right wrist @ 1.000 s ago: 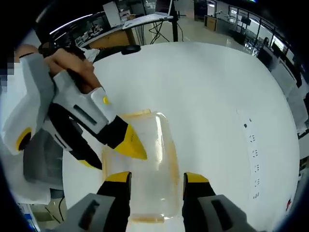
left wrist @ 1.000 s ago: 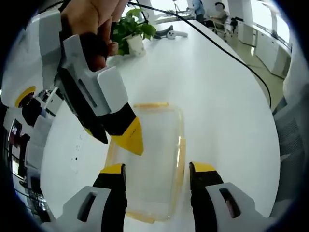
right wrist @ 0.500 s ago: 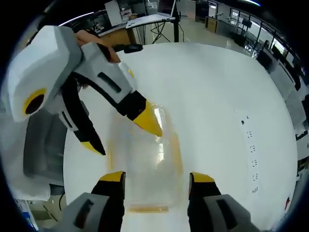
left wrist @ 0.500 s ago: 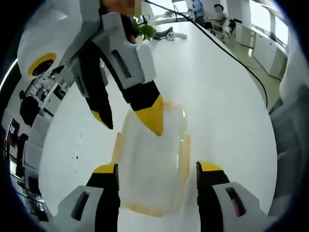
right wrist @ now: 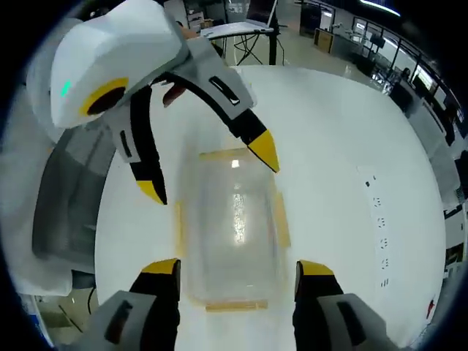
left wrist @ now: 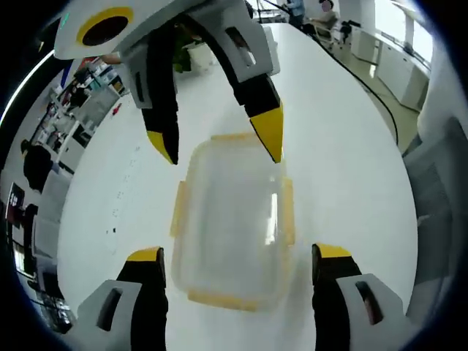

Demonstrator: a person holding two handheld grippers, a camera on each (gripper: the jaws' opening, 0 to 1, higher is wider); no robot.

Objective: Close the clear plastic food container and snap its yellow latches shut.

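Both grippers now higher off the container [left wrist: 232,223], each gripper wider apart, latches apparently still unsnapped.

container [left wrist: 232,230] lidded on white table [left wrist: 344,146] | left claw [left wrist: 240,257] open | right claw [left wrist: 219,142] open above

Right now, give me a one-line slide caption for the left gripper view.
Both grippers, jaws open, face each other over the clear container with yellow latches on the white table: left gripper near, right gripper opposite.
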